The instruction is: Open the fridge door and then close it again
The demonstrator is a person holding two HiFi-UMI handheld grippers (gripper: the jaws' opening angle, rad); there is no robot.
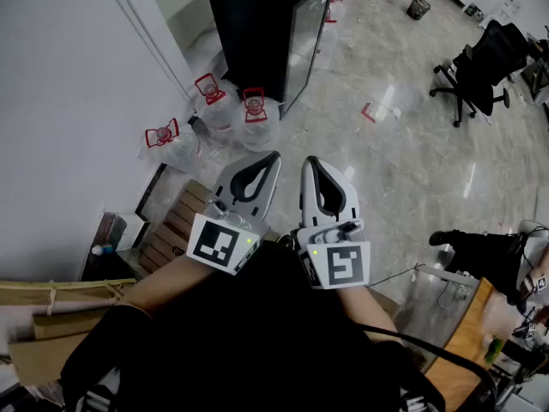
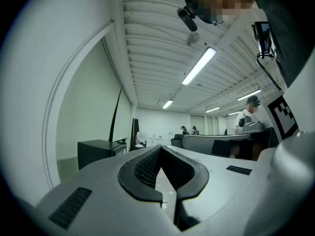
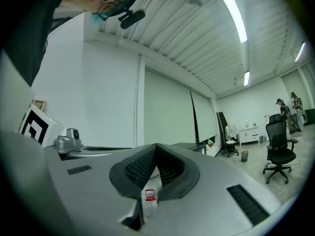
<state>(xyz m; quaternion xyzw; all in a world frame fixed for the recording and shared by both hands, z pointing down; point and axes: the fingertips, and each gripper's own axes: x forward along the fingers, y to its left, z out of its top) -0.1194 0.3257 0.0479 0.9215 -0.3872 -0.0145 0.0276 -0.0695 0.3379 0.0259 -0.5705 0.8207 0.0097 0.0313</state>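
A person holds the left gripper (image 1: 273,155) and the right gripper (image 1: 310,160) side by side close to the body, well short of the black fridge (image 1: 253,24), which stands against the white wall (image 1: 69,101) ahead of them. Both sets of tongs point toward the fridge and touch nothing. In the left gripper view the left gripper's (image 2: 160,148) jaws are clenched, tips meeting with nothing between them. The right gripper view shows the right gripper (image 3: 155,145) the same way, tips together and empty.

The fridge's glass door (image 1: 305,33) appears to sit flush against the cabinet. Three clear water jugs (image 1: 255,114) with red caps stand on the pale floor (image 1: 386,144) at the foot of the fridge, between it and the tongs; one of them shows through the gap behind the right gripper's closed tips. A black office chair (image 1: 480,67) sits well off to the fridge's right, across open floor. Flattened cardboard (image 1: 43,324) lies far from the fridge, beside the person's left arm.
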